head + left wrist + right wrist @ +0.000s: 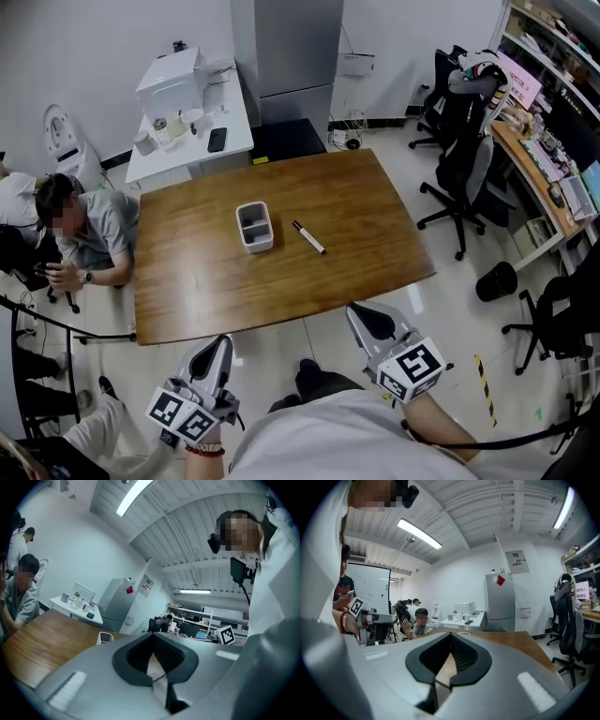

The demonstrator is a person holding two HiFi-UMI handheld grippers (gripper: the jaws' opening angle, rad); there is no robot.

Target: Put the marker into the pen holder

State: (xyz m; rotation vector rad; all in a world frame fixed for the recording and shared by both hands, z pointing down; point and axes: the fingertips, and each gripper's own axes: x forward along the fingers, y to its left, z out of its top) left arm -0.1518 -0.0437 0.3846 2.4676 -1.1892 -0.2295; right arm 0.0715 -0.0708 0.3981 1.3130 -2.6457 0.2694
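At the bottom of the head view, the left gripper (220, 343) sits lower left and the right gripper (362, 315) lower centre-right. Both are held off the near edge of the wooden table (187, 272), over the floor. In each gripper's own view the two jaws are clenched tip to tip with nothing between them, so both grippers are empty.

Further in, near the middle of the frame, the marker (308, 237) lies flat on the table, slanted, with its dark cap toward the upper left. Just left of it, apart and not touching, stands the white pen holder (254, 227), upright with its mouth facing up.

At the left edge of the frame a person (92, 234) in a grey shirt leans on the table's side. Beyond, in the upper left, a white side table (192, 141) carries a white box, cups and a dark phone. A tall grey cabinet (295, 56) stands at the top centre. At the upper right are black office chairs (464, 178) and a cluttered desk (539, 159).
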